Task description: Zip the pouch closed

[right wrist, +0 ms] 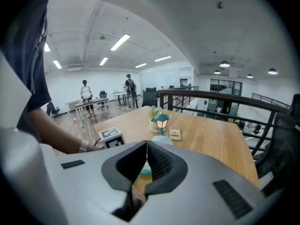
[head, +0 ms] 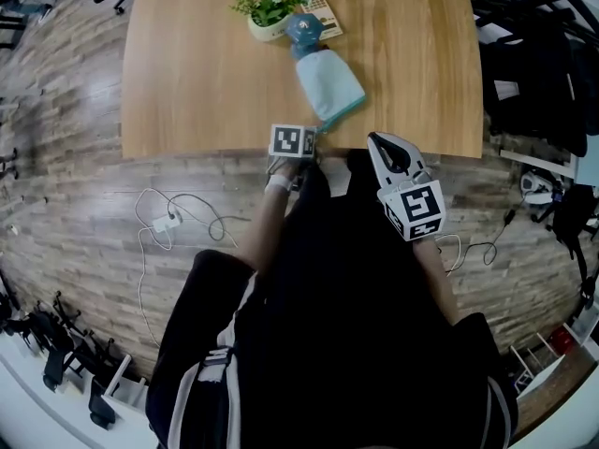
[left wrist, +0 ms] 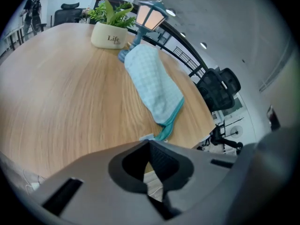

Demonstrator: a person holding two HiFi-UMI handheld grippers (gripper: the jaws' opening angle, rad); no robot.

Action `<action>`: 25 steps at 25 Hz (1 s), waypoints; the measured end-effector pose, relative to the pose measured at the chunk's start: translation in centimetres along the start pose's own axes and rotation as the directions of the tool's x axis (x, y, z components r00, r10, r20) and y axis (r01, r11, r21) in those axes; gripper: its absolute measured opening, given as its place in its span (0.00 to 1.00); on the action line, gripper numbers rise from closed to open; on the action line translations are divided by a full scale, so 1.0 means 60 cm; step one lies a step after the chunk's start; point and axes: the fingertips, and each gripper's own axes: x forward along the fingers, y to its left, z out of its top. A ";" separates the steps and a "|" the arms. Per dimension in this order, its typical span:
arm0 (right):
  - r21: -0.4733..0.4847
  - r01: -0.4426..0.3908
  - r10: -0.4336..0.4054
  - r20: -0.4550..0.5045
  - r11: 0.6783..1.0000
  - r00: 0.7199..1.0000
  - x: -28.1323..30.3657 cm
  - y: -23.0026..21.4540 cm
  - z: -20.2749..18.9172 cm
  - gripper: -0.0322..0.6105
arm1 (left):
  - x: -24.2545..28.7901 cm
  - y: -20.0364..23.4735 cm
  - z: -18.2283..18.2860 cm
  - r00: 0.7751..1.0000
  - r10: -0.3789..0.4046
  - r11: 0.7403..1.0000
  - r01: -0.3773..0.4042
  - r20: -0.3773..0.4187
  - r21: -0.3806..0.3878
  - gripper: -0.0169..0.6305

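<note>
Not started, I think: left gripper [left wrist: 149,143] and right gripper [right wrist: 146,143] are pinched shut, empty (pouch [head: 329,83] untouched). Next, grab its zip.

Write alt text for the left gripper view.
A pale blue checked pouch with teal edging lies on a wooden table, beyond the shut, empty jaws of the left gripper. Behind it stand a potted plant and a small lantern lamp.

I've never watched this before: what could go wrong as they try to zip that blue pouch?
1. The pouch lies near the table's front edge; a tug might drag it off.
2. Its far end lies by the lantern and plant pot; a push could topple them.
3. The left gripper and right gripper are shut, empty, so nothing steadies it.
</note>
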 end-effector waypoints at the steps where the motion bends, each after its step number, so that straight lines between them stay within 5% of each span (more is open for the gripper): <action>1: -0.012 -0.021 0.021 -0.047 1.000 0.999 0.016 0.008 -0.025 0.07 | 0.000 0.000 0.001 1.000 -0.017 1.000 0.017 -0.003 -0.020 0.02; 4: -0.108 -0.126 0.103 -0.202 0.986 0.974 0.071 0.040 -0.113 0.07 | -0.001 -0.002 -0.003 0.997 -0.076 0.994 0.074 -0.028 -0.080 0.02; 10: -0.273 -0.316 0.196 -0.390 0.909 0.900 0.189 0.088 -0.235 0.08 | -0.002 0.000 -0.007 0.966 -0.224 0.958 0.194 -0.129 -0.213 0.02; 12: -0.342 -0.349 0.182 -0.436 0.872 0.881 0.215 0.096 -0.261 0.20 | 0.000 0.000 -0.006 0.946 -0.279 0.941 0.235 -0.164 -0.245 0.02; 15: -0.421 -0.354 0.133 -0.470 0.835 0.873 0.240 0.087 -0.283 0.24 | 0.003 0.000 -0.002 0.926 -0.319 0.930 0.264 -0.204 -0.257 0.02; 25: -0.439 -0.346 0.116 -0.471 0.829 0.875 0.267 0.077 -0.299 0.15 | 0.001 0.003 -0.005 0.904 -0.353 0.918 0.287 -0.240 -0.273 0.02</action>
